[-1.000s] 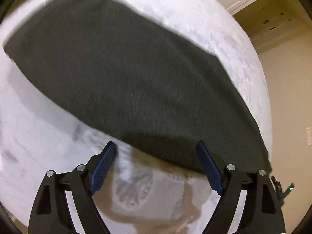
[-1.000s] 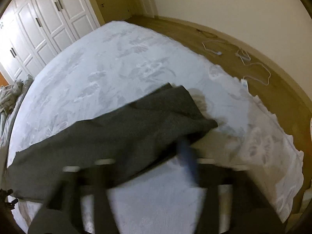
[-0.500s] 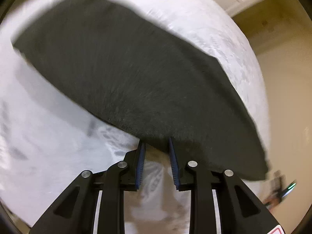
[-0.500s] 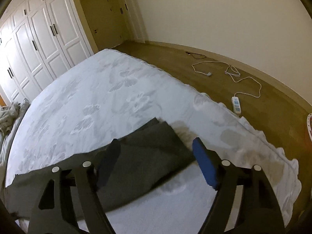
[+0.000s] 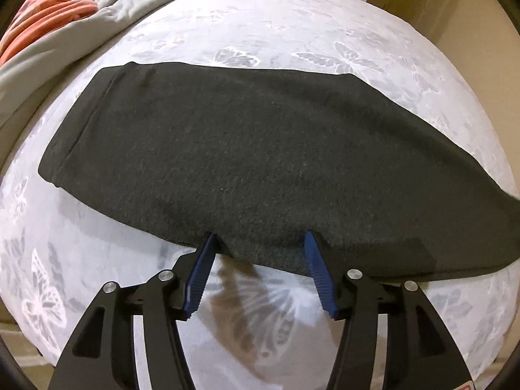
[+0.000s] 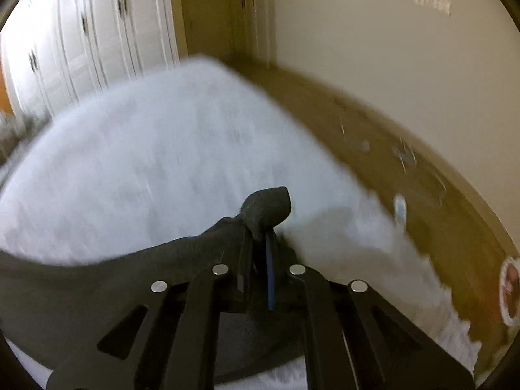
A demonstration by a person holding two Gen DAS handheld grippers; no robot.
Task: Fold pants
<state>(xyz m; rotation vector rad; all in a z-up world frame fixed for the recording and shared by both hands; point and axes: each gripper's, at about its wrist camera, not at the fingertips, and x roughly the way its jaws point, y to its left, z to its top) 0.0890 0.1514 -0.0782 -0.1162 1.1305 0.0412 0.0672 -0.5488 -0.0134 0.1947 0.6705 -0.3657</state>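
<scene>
At pants near edge: left hand-held gripper opening.

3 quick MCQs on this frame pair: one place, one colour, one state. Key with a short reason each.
1. Where do the pants lie?
A. on the floor
B. on the bed
C. on a chair

2. What colour are the pads of the left gripper?
A. blue
B. red
C. green

3. How does the right gripper stand?
A. wide open, nothing between
B. out of view
C. shut on the pants

Key:
1 B, dark cloth is spread on the butterfly-print sheet.
2 A, both pads show blue beside the near cloth edge.
3 C, jaws are together with a bunch of fabric poking out past the tips.
</scene>
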